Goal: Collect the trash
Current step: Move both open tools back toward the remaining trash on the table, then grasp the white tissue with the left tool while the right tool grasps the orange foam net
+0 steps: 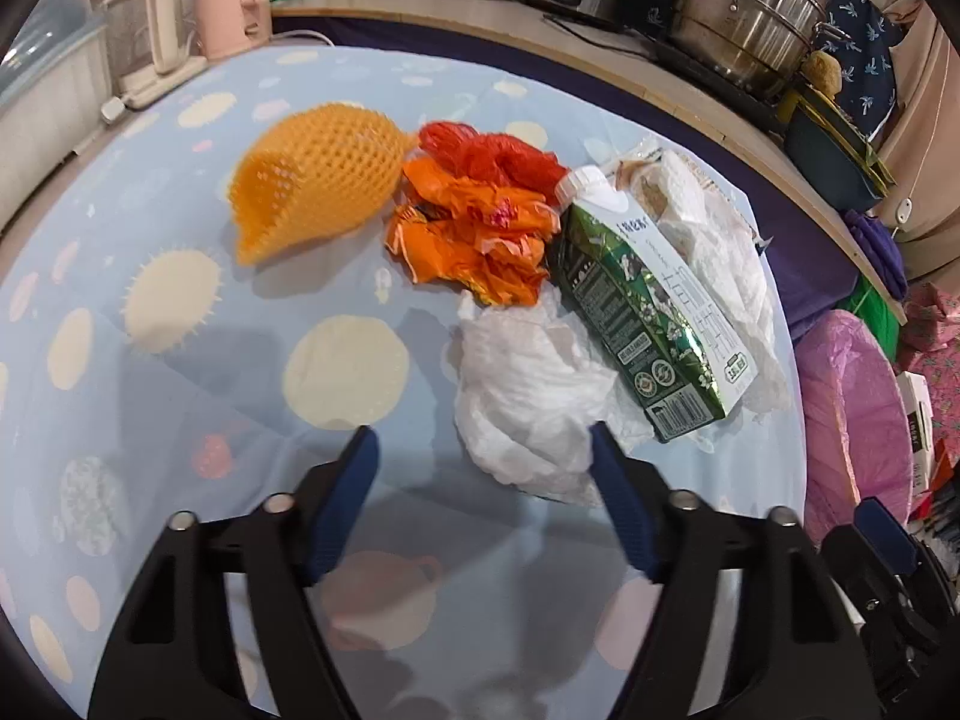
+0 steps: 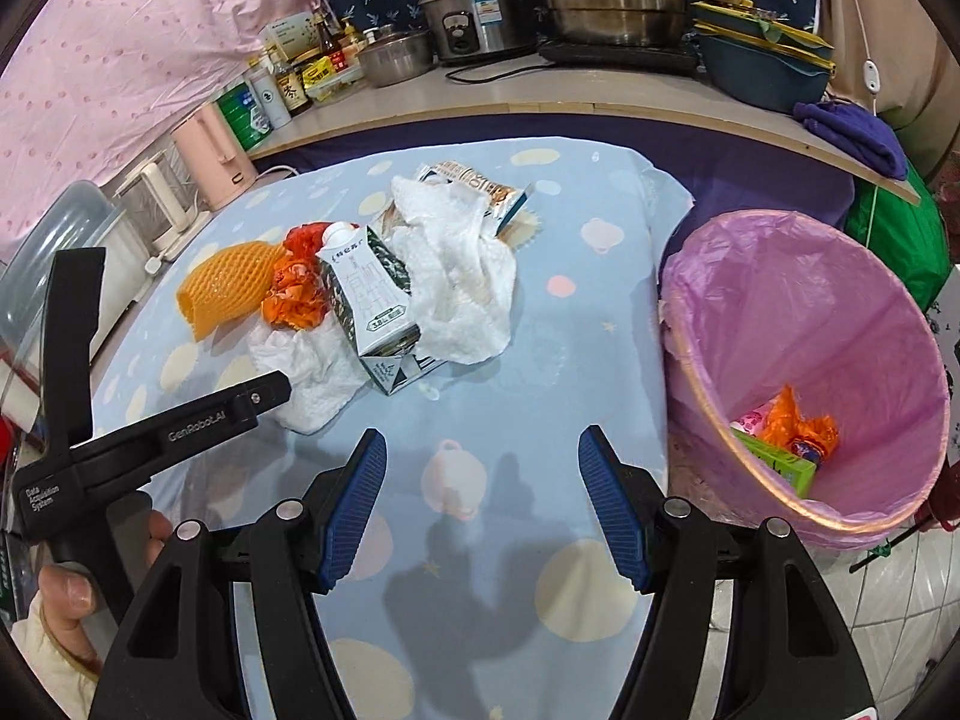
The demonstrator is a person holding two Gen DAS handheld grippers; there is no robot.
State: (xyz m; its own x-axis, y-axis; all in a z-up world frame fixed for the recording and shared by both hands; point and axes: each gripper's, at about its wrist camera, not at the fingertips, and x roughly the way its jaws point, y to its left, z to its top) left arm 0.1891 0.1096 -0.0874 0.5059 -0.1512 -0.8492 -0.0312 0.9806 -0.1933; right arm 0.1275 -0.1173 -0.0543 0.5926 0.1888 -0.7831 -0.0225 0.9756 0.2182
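snack wrapper (image 2: 480,183) half under tissue (image 2: 456,276)

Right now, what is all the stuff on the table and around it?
Foam net: one, orange, far left of the pile.
Plastic wrappers: a crumpled bunch, red and orange, beside the net.
Milk carton: one, green and white, lying on the tissues.
Tissues: two wads, white, under and around the carton.
Snack packet: one, behind the pile.
Bin: one, pink liner, right of the table, some trash inside.
Pots: silver, back shelf.
Left gripper: open.
Right gripper: open.
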